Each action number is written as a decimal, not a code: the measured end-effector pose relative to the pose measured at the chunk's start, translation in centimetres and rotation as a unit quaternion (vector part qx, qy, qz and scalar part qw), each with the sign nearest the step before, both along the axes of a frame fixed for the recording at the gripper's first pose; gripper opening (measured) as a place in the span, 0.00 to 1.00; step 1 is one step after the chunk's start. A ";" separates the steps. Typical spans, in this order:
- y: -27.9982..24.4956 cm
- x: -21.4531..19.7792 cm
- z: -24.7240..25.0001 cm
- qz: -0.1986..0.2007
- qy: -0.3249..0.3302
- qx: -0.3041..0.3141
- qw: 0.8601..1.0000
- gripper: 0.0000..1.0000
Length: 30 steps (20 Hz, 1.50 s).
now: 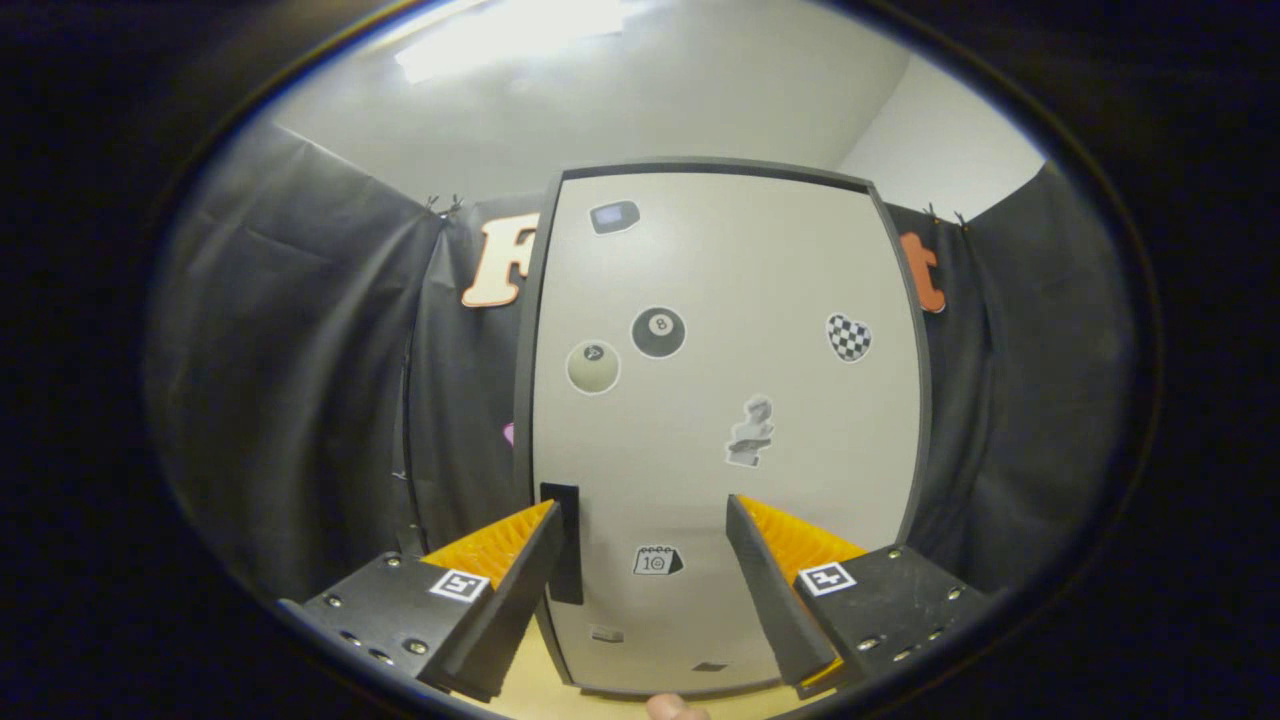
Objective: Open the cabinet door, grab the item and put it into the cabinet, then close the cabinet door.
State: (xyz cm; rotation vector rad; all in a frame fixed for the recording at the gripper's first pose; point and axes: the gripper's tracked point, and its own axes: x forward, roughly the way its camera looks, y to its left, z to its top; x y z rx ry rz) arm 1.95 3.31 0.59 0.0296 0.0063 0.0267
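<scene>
Black cloth flanks the shut cabinet door (725, 430); hand-held gripper (645, 520) gapes wide, holding nothing, partly hiding its dark handle (563, 540).

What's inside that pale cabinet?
Hidden: the cabinet door is shut, showing just stickers and a dark handle. The open gripper holds nothing.

Black cloth wall (300, 400) hanging behind and to both sides, creased, clipped at top corners. White ceiling (640, 110) above, bright light panel (510, 35) glowing near its far edge. Pale plain wall (940, 140) showing above cloth on one side. Light wooden tabletop (530, 680) at bottom, narrow strip visible. Small pink patch (508, 434) on cloth, too small to identify.
</scene>
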 end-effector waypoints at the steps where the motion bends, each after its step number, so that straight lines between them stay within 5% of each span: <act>1: 0.0 0.2 0.0 0.000 0.001 0.002 1.000 0.97; 12: 4.1 2.6 -0.2 0.025 -0.001 -0.017 1.000 0.96; 20: 5.9 6.5 -5.1 0.010 0.065 -0.038 0.997 0.96; 30: 6.0 8.6 -7.0 -0.017 0.070 -0.075 0.995 0.67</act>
